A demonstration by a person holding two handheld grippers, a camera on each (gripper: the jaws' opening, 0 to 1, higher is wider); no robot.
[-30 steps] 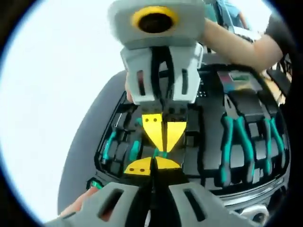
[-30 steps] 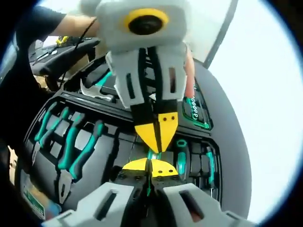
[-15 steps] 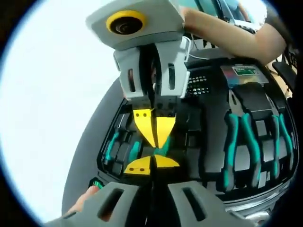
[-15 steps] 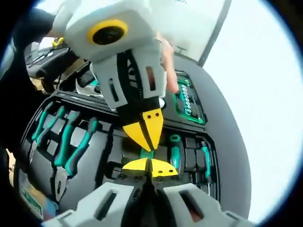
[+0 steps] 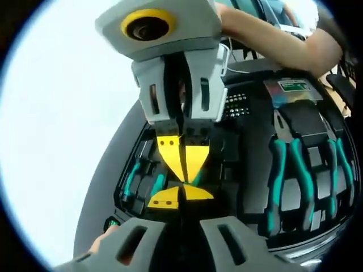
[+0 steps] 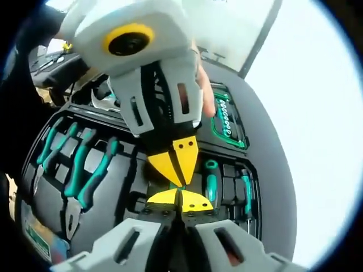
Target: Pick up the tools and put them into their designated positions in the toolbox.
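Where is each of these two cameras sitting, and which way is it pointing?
Left gripper view: rides on the left gripper, looking along its shut yellow-tipped jaws down into the open toolbox; the right gripper faces it tip to tip, and a person's forearm crosses the top.
Right gripper view: rides on the right gripper, looking the opposite way into the toolbox; the left gripper meets it.
Shared: the toolbox, its teal-handled pliers, and both grippers.

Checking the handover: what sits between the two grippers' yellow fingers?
In the left gripper view, a teal tool handle shows between the left gripper and right gripper, over the toolbox.
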